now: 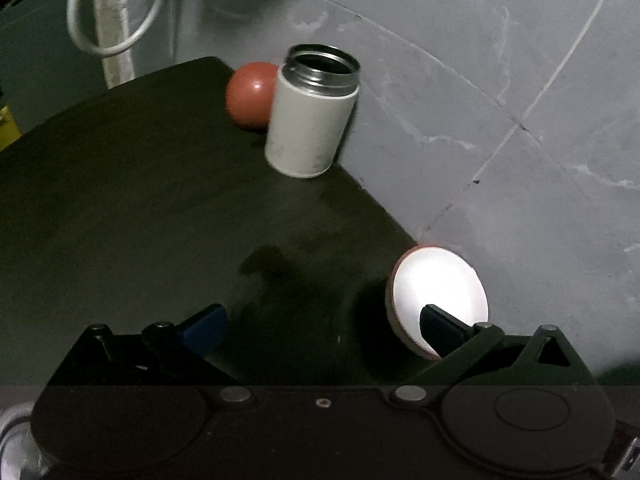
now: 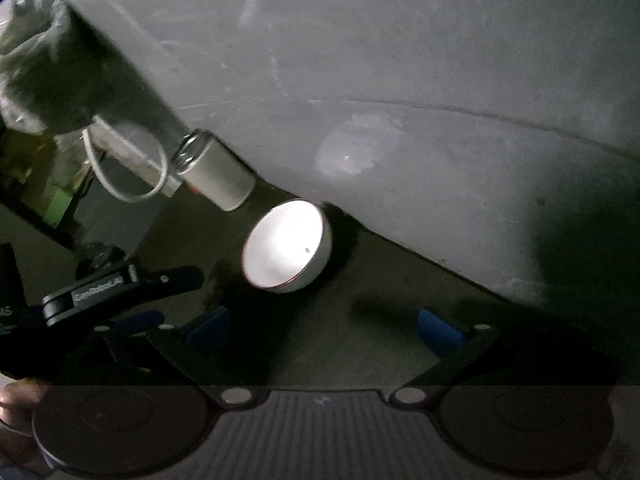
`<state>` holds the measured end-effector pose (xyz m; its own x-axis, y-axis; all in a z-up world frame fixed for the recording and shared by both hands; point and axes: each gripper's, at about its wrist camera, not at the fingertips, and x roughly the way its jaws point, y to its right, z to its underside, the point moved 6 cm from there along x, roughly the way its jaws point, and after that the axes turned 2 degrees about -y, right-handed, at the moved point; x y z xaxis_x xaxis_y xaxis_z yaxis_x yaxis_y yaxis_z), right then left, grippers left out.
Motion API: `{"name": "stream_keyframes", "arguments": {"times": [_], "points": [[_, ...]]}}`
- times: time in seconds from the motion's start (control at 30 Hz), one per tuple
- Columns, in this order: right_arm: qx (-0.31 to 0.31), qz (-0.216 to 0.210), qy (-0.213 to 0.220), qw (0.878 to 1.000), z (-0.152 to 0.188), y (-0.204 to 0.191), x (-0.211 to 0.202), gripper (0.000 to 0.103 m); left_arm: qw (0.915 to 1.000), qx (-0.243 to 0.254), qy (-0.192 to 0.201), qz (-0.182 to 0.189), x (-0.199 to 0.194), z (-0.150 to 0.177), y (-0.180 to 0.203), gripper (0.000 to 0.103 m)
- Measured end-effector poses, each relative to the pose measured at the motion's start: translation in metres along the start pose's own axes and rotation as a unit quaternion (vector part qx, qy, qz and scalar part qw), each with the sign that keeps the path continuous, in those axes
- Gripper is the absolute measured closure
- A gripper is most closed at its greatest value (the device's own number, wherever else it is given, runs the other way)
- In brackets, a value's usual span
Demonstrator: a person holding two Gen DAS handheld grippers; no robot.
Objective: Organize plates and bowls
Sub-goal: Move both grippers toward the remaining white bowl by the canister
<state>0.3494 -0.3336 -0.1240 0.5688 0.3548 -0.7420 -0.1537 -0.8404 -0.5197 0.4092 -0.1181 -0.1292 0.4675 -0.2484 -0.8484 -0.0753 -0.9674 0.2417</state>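
Step in hand: the approach to the first bowl, as I judge it; nothing is gripped yet.

Left tongs (image 1: 324, 326): spread wide, empty. Your right-hand finger (image 1: 442, 330) lies in front of the white bowl's lower rim; whether it touches cannot be told.

Right tongs (image 2: 324, 328): spread wide, empty, hovering short of the same bowl, which sits ahead between the two blue pads.

White bowl (image 1: 438, 300): pale inside, reddish outer rim, resting right at the bench's edge and tipped toward the cameras in both views. In the right wrist view it lies near the open steel-mouthed flask.

Red bowl (image 1: 250, 94): rounded, red, at the far corner of the bench, partly hidden behind the flask and just beside it. I take it for an upturned bowl, though its shape is only half seen.

White flask (image 1: 310, 114): upright, lid off, near the far edge; not part of the sorting.

Next move, as advice: settle one pad inside the white bowl's rim and one outside, then press together gently. The bowl sits close to the edge, so a nudge could push it off.

Bench (image 1: 140, 200): dark, matt, faintly smudged, dimly lit.

Room: grey marbled floor tiles (image 1: 520, 80) with pale seams below the bench; a white looped cable (image 1: 116, 12) against a pale post beyond the far corner; blurred clutter in the right wrist view.
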Motion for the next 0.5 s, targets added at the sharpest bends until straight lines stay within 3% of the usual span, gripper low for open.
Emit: {"name": "stream_keyframes", "arguments": {"times": [0.23, 0.5], "points": [[0.013, 0.037, 0.004, 0.999, -0.005, 0.003, 0.020, 0.001, 0.9996, 0.021, -0.018, -0.002, 0.021, -0.010, 0.003, 0.001], [0.011, 0.046, 0.008, 0.999, -0.012, -0.001, 0.039, 0.015, 0.9989, 0.035, -0.032, 0.000, 0.037, -0.015, 0.012, 0.001]]}}
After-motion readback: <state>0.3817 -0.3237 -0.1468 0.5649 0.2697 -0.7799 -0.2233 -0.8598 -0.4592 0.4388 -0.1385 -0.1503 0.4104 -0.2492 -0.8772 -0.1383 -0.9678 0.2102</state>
